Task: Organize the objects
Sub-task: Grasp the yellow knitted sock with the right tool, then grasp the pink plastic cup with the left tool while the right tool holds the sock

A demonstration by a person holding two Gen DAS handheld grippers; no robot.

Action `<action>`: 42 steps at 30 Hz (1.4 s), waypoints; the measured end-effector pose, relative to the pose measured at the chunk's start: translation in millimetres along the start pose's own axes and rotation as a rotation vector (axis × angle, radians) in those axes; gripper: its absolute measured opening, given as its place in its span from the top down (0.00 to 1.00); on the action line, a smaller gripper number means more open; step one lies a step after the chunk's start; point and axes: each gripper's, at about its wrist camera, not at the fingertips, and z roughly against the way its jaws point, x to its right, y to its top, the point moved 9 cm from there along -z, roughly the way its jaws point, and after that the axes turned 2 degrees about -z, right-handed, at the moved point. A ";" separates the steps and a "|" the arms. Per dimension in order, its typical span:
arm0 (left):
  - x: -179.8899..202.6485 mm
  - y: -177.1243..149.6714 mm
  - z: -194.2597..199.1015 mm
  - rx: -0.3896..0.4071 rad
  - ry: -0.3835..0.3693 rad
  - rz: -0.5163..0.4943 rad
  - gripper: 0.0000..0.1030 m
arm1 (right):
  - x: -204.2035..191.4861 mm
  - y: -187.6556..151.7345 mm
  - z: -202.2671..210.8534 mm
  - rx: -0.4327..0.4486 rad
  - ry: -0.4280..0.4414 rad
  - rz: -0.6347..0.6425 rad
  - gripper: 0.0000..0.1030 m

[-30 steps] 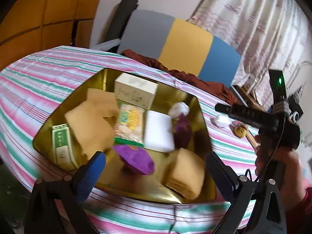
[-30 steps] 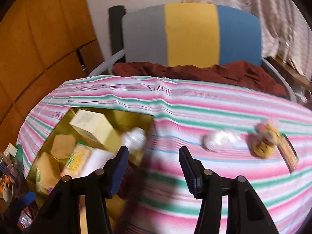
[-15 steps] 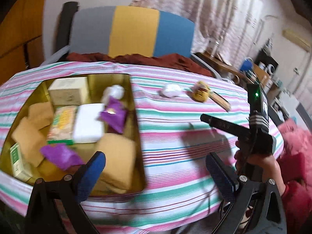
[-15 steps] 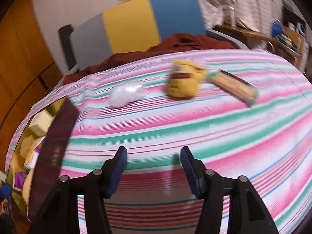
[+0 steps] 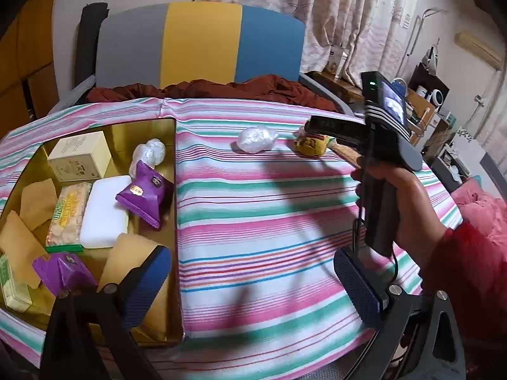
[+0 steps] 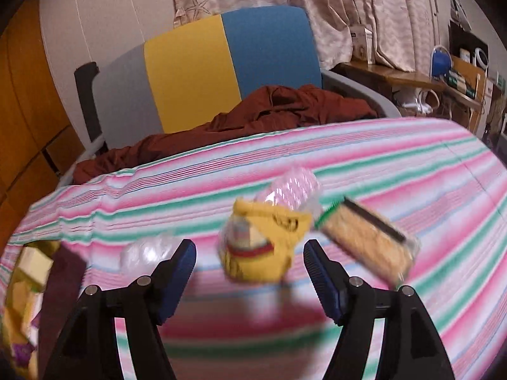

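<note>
A gold tin [image 5: 175,164] on the striped tablecloth [image 5: 269,209] holds a cream box, purple packets [image 5: 144,191], a white block and tan pieces. My left gripper [image 5: 253,285] hangs open over the cloth beside the tin's right wall, nothing between its fingers. On the cloth lie a clear plastic wad [image 5: 256,139], a yellow snack packet [image 6: 263,247] and a cracker pack [image 6: 367,243]. My right gripper [image 6: 250,272] points at the yellow packet; its jaws are opening and the packet lies just ahead between the fingertips, untouched. A hand holds that right gripper in the left wrist view.
A grey, yellow and blue chair back [image 5: 196,41] with a rust-brown cloth [image 5: 221,88] stands behind the table. Curtains and cluttered shelves [image 5: 427,101] are at the right. A second clear plastic wad [image 6: 294,186] lies behind the yellow packet.
Both views swung right, from the tin toward the loose items. The right gripper came down close to the yellow packet and its jaws widened. The left gripper stayed open.
</note>
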 end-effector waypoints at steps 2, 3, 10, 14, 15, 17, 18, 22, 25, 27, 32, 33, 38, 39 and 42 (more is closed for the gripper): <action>-3.6 0.4 -3.6 -0.008 0.009 0.009 0.00 | -0.9 1.5 -12.1 -0.001 -0.024 0.017 0.31; -5.1 0.4 -4.9 -0.012 0.014 0.014 0.00 | -0.8 0.4 -16.1 -0.002 -0.033 0.026 0.33; -6.7 5.5 -18.7 -0.030 0.027 0.031 0.00 | 3.8 -12.1 -12.4 0.010 -0.017 0.051 0.67; 2.0 14.3 -25.0 -0.031 0.007 0.037 0.00 | 4.1 -26.9 6.0 0.015 0.016 0.068 0.70; 4.3 16.1 -25.4 -0.029 0.005 0.036 0.00 | 5.6 -30.1 11.5 0.017 0.027 0.062 0.71; 10.0 21.4 -27.3 -0.026 -0.003 0.029 0.00 | 8.8 -37.6 21.6 0.016 0.057 0.045 0.71; 12.4 23.7 -28.5 -0.026 -0.005 0.027 0.00 | 11.2 -42.9 26.7 0.011 0.069 0.037 0.71; 23.2 38.4 -37.8 -0.037 -0.030 0.040 0.00 | 26.9 -64.2 46.3 -0.006 0.109 -0.019 0.73; 35.5 56.3 -50.7 -0.041 -0.057 0.061 0.00 | 31.8 -78.6 59.4 0.007 0.117 0.001 0.74; 50.2 70.6 -64.8 -0.052 -0.101 0.064 0.00 | 30.3 -87.7 64.3 0.014 0.109 0.030 0.75; 87.2 97.5 -116.7 -0.132 -0.111 0.020 0.00 | 25.6 -94.8 68.3 0.045 0.097 0.061 0.75; 93.2 100.6 -125.0 -0.144 -0.129 0.028 0.00 | 24.4 -95.3 68.0 0.050 0.100 0.067 0.75; 112.4 106.5 -176.2 -0.287 -0.232 0.173 0.00 | 27.0 -96.1 65.9 0.062 0.114 0.059 0.75; 114.0 106.1 -187.0 -0.324 -0.242 0.210 0.00 | 27.1 -96.1 65.3 0.063 0.114 0.057 0.75; 115.6 110.1 -204.6 -0.343 -0.253 0.268 0.01 | 27.3 -96.9 64.8 0.068 0.114 0.056 0.75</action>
